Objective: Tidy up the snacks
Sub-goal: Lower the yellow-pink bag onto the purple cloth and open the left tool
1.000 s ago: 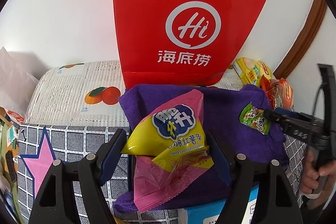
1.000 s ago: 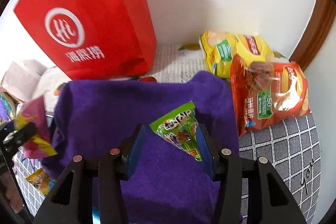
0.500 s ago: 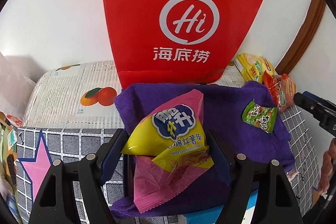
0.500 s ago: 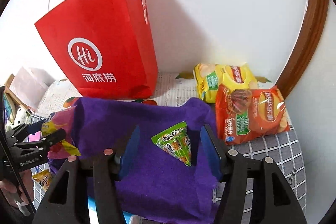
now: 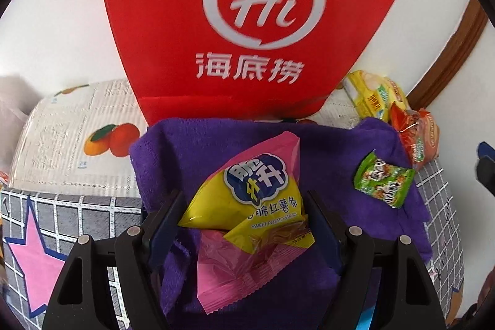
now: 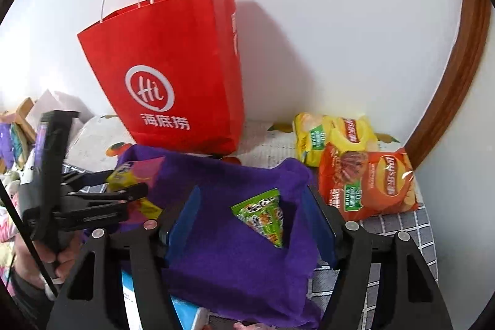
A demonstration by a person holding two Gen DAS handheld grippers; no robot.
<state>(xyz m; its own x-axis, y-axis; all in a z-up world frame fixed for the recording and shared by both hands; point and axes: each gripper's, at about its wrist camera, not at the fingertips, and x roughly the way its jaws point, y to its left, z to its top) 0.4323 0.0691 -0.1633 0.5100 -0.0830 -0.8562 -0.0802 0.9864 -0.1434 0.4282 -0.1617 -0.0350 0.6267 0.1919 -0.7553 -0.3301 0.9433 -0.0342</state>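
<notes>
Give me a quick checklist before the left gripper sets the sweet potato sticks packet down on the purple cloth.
1. Sweet potato sticks packet gripped in the left gripper: ok, its fingers press both sides.
2. Green snack packet released: ok, it lies flat on the purple cloth; the right gripper has just been opening and touches nothing.
3. Free cloth for the packet: ok, bare purple shows left of the green packet.
4. Right gripper clear of the left gripper's path: cannot tell.
5. Red paper bag upright behind the cloth: ok.
</notes>
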